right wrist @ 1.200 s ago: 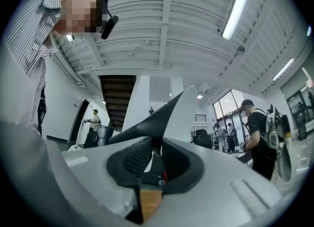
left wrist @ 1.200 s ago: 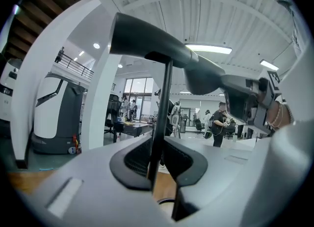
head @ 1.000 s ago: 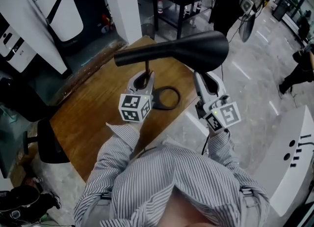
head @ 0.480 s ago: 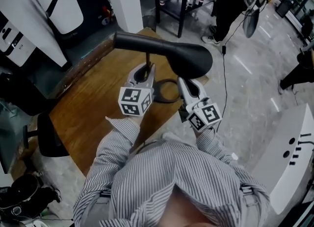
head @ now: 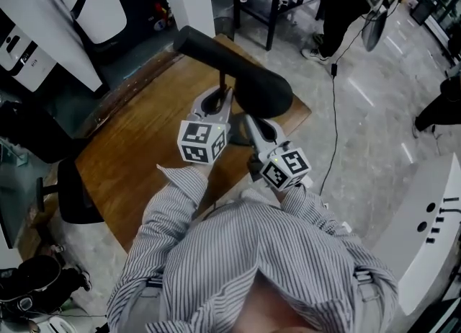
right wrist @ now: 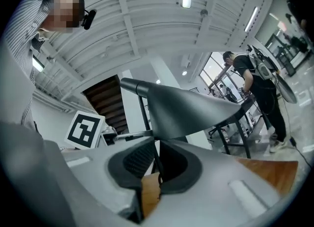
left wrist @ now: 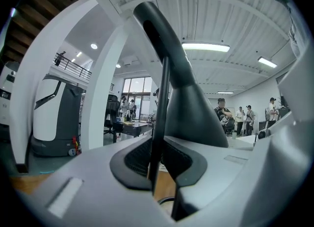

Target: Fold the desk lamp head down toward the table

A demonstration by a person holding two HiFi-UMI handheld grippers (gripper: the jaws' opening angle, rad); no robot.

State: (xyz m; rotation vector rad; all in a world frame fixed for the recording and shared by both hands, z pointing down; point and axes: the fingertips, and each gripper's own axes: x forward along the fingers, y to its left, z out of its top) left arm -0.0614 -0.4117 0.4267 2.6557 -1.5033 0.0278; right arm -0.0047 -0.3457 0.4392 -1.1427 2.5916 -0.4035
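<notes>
Matte black cone-shaped lamp head (head: 241, 73), narrow at the rear and flaring to a wide mouth, tilted with the mouth dipped toward the wooden table (head: 137, 158). Carried on a thin dark stem (head: 222, 84), upright, above the table's far corner near its edge.

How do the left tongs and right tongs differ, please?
The left tongs clamp the thin upright stem; the right tongs, closing, pinch the rim of the lamp head. The left tongs reach further from the person than the right tongs. Both hold one black lamp.
</notes>
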